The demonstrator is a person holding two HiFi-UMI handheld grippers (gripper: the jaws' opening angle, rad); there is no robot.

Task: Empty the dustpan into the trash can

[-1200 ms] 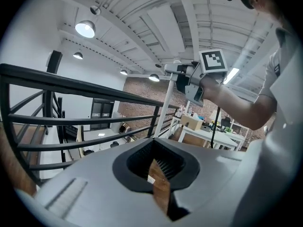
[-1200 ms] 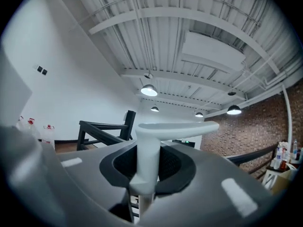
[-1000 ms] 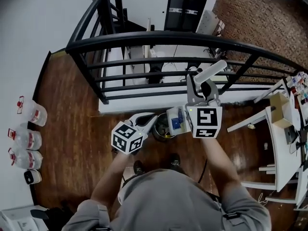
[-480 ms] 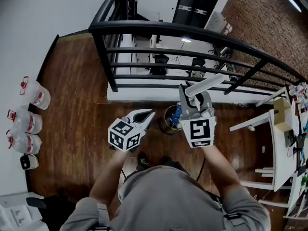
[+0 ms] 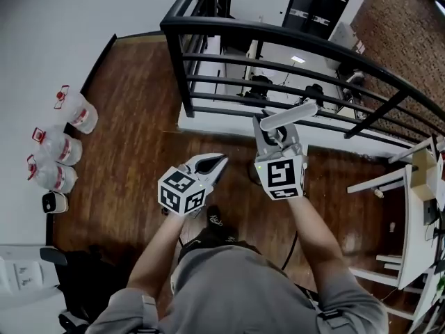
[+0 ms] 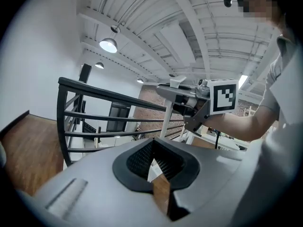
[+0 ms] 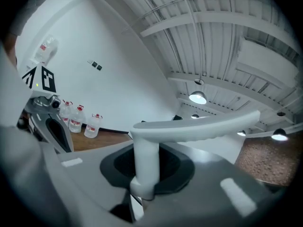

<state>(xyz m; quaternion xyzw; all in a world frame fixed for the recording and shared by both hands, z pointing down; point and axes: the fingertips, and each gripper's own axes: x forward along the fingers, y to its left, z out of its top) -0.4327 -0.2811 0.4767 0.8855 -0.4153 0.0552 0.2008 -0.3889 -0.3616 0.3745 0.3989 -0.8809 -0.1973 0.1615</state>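
Near the black railing [image 5: 292, 42], over the wooden floor [image 5: 132, 117], the right gripper [image 5: 277, 136] is clamped on the white dustpan handle [image 5: 288, 115]. The left gripper [image 5: 215, 161], just to its left, is closed and empty. Pan and trash can are hidden beneath the grippers, so I cannot confirm that any emptying is done.

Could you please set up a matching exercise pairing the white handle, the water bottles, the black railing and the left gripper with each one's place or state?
Things:
1. white handle
2. water bottles
3. black railing
4. left gripper

Places or states:
A. shut, with nothing between its jaws
B. on the wood floor by the white wall
C. clamped in the right gripper
D. beyond both grippers, at the floor's edge

Pairs: 1-C; 2-B; 3-D; 4-A
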